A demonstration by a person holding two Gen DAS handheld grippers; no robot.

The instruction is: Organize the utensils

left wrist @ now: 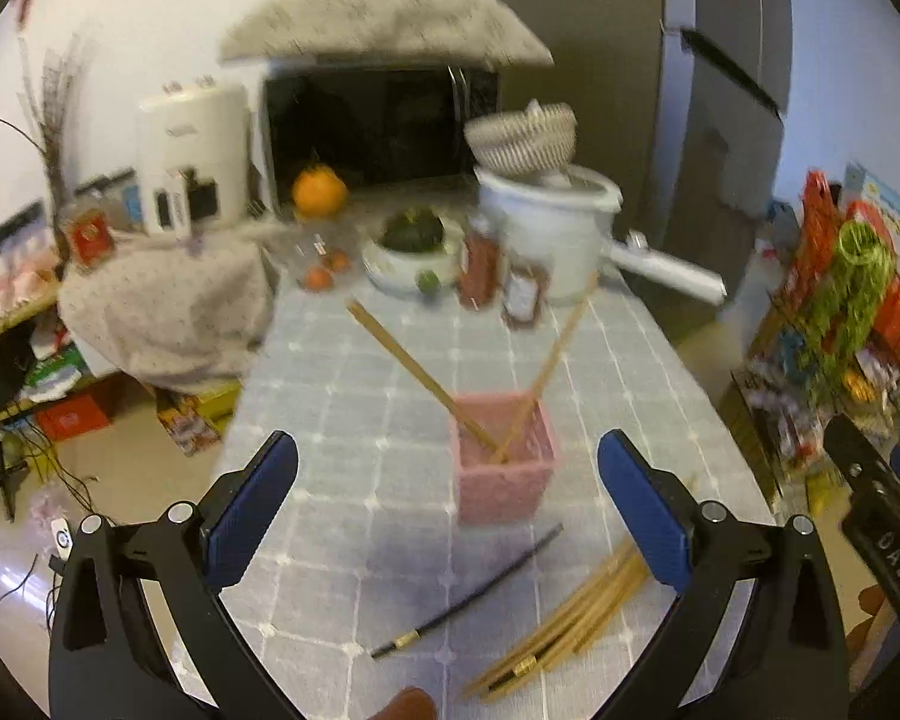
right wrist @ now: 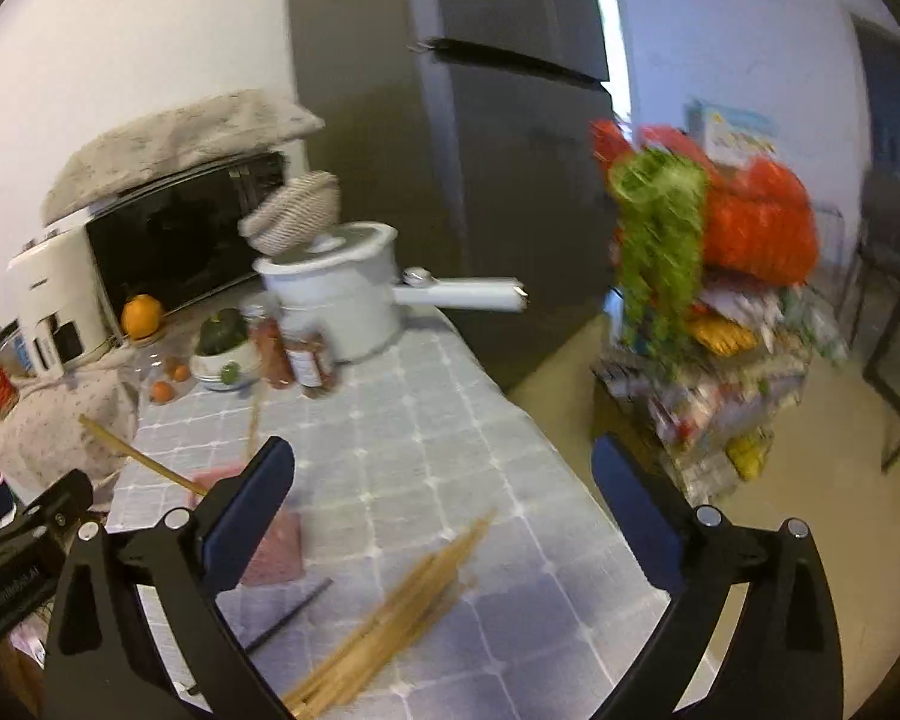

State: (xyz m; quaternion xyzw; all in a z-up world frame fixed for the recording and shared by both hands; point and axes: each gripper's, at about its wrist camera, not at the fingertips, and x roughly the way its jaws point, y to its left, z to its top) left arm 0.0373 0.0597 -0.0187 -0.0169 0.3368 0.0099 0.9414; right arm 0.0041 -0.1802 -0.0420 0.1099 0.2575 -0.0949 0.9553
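A pink square holder (left wrist: 503, 468) stands on the grey checked tablecloth (left wrist: 390, 372) with two wooden chopsticks (left wrist: 417, 369) leaning out of it. In front of it lie a single black chopstick (left wrist: 474, 591) and a loose bundle of wooden chopsticks (left wrist: 570, 618). My left gripper (left wrist: 448, 498) hovers open just before the holder, nothing between its blue pads. In the right wrist view my right gripper (right wrist: 443, 504) is open above the wooden bundle (right wrist: 390, 612), with the holder (right wrist: 276, 546) behind its left finger. The black chopstick (right wrist: 288, 612) lies beside the bundle.
At the table's far end stand a white pot (left wrist: 549, 228) with a woven basket on it, two sauce bottles (left wrist: 498, 276), a bowl with green fruit (left wrist: 411, 252), oranges and a microwave (left wrist: 378, 132). A cluttered shelf (right wrist: 714, 324) stands to the right of the table edge.
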